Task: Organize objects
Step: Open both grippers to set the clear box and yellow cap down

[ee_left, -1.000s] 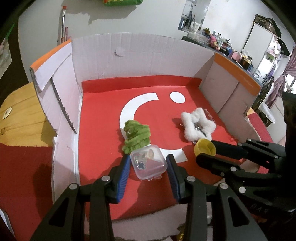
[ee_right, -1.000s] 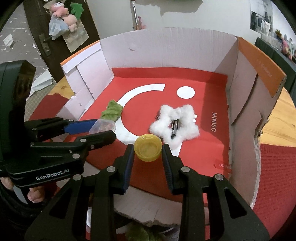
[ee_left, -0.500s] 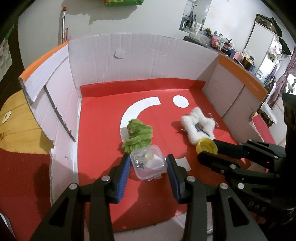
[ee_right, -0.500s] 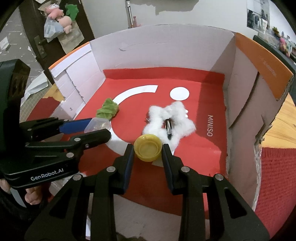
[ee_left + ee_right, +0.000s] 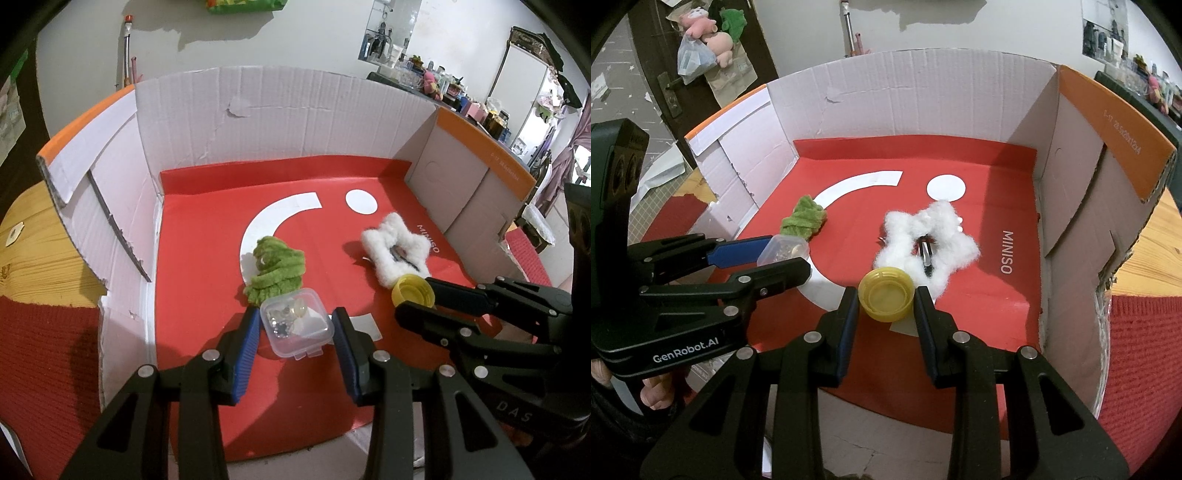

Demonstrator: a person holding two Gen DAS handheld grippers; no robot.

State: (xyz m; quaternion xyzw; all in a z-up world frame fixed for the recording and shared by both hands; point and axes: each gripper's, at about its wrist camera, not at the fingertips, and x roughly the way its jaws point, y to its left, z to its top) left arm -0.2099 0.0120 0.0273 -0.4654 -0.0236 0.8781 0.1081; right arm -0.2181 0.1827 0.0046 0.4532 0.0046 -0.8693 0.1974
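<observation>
My left gripper (image 5: 294,323) is shut on a small clear plastic box (image 5: 294,322) with small trinkets inside, held low over the red floor of a cardboard box (image 5: 295,122). My right gripper (image 5: 885,299) is shut on a yellow bottle cap (image 5: 885,297), open side up, also over the box floor. The cap also shows in the left wrist view (image 5: 412,291), the clear box in the right wrist view (image 5: 783,250). A green fuzzy hair clip (image 5: 276,267) lies just beyond the clear box. A white fluffy star clip (image 5: 397,251) lies beyond the cap.
The cardboard box has tall white walls at the back and left and an orange-edged flap (image 5: 1108,129) on the right. It stands on a wooden table (image 5: 33,240) with a red mat (image 5: 48,354). Shelves of clutter (image 5: 443,85) stand far right.
Both grippers have moved forward and lower into the box with their objects still held. The green clip and white star now sit closer to the fingertips.
</observation>
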